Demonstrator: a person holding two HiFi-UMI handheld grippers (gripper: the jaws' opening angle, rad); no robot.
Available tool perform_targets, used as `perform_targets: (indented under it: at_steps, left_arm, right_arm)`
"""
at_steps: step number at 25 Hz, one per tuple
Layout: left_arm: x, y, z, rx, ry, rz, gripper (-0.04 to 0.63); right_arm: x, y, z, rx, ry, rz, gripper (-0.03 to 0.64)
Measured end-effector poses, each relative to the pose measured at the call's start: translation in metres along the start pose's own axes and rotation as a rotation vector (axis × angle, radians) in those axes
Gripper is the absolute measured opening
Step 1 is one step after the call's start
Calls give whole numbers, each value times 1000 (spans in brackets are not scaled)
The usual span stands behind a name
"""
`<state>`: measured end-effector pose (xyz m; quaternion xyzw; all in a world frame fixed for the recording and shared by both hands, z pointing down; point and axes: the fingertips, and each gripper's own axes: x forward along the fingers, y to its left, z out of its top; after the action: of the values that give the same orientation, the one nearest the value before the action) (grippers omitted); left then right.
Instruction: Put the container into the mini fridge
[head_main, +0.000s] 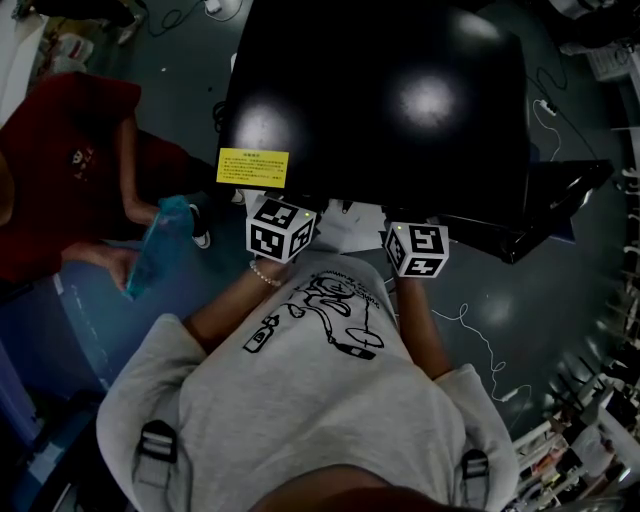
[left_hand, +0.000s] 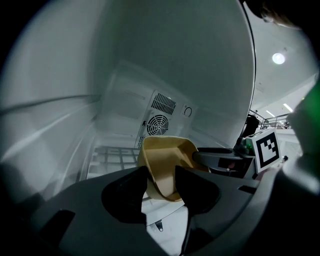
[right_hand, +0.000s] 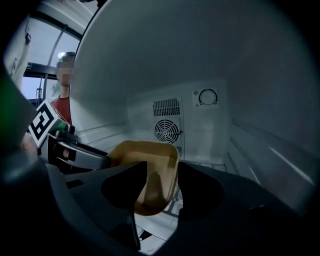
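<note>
At the bottom of the head view, a person in a grey printed shirt (head_main: 300, 400) reaches both tools forward into the open black mini fridge (head_main: 380, 100), which bears a yellow label (head_main: 252, 167). The left gripper (left_hand: 161, 170) has its jaws wide apart, with the left rim of the tan container (left_hand: 167, 150) in the gap, not visibly pinched. The right gripper (right_hand: 162, 167) is likewise spread, the container's right wall standing loose between its jaws. The container sits tilted, low at the front of the white interior. Beyond it lies a wire shelf (left_hand: 112, 160), then the round fan grille (left_hand: 157, 125) and a dial (right_hand: 207, 97) on the back wall.
</note>
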<state>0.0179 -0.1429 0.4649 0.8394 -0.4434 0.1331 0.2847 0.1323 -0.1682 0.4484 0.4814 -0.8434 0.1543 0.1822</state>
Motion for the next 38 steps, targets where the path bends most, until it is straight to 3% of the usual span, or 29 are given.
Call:
perform_targets:
  at_steps: [38]
  left_arm:
    - [25, 21, 2, 28, 1, 45, 186]
  right_arm:
    - [27, -10, -8, -8, 7, -21, 212]
